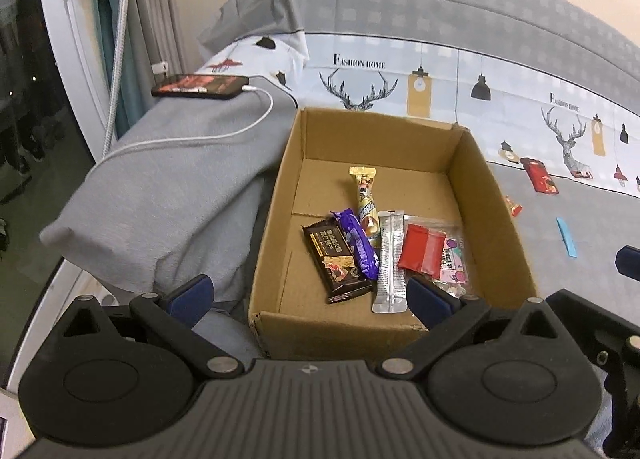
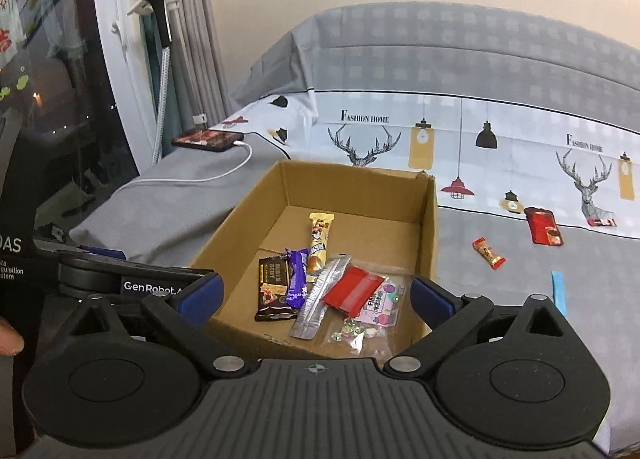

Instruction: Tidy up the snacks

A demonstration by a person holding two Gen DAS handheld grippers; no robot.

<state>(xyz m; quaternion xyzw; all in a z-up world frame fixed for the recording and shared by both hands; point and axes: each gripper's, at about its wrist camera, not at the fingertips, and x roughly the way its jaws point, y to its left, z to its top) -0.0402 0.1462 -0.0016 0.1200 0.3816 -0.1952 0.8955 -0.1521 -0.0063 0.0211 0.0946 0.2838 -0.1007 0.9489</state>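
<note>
Above the near edge of the bed, the right gripper (image 2: 316, 295) hangs with its blue-padded jaws spread wide and nothing between them; the left gripper (image 1: 308, 295) is likewise spread and empty, close beside it. Just beyond both stands an open cardboard box (image 2: 428, 227), shallow, with plain corrugated walls and a frayed near rim. On its floor, toward the near wall, lie the snacks side by side: a dark brown glossy bar (image 2: 274, 287), a crinkled purple wrapper (image 2: 297, 277), a long gold stick (image 2: 318, 243) reaching toward the far wall, a flat silver sachet (image 2: 320, 303), a smooth red packet (image 2: 352, 293) and under it a clear bag with a pink label (image 2: 380, 305). The far half of the box floor is bare. To the right of the box, on the flat grey sheet, lie a red pouch (image 2: 544, 226), a small red-and-gold candy (image 2: 489, 253) and a blue strip (image 2: 558, 291), well apart. Toward the left edge, a phone (image 2: 208, 139) with a white cable (image 2: 224, 175) rests on a soft grey pillow.
</note>
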